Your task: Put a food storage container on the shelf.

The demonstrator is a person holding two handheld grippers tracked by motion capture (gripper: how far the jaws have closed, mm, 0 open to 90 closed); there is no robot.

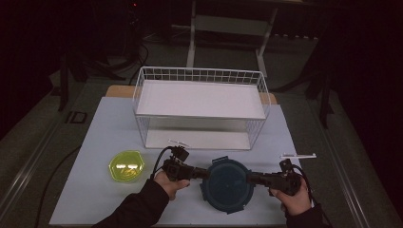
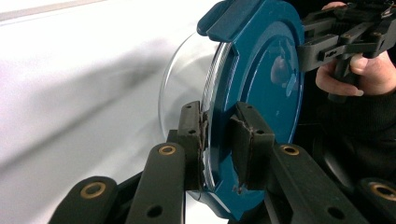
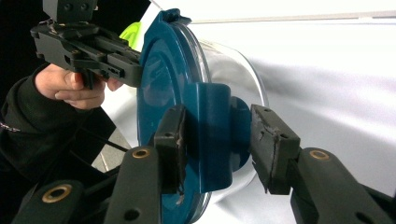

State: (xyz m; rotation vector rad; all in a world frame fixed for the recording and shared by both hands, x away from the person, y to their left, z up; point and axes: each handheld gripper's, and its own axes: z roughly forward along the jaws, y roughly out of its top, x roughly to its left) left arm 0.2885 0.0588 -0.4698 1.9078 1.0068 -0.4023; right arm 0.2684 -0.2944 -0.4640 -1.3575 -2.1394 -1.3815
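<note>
The left gripper (image 2: 217,140) jaws pinch the blue lid (image 2: 261,79) rim, while the right gripper (image 3: 217,144) jaws stand spread around the lid's latch tab (image 3: 212,140).

Left gripper (image 1: 205,173) and right gripper (image 1: 248,178) point inward (facing each other), jaws partly closed, hands gripping handles.

Round clear-walled plastic container (image 1: 226,186) with a dark teal lid. Yellow-green translucent hexagonal lid (image 1: 126,166), white wire basket (image 1: 199,76); pale tabletop (image 1: 95,133).
</note>
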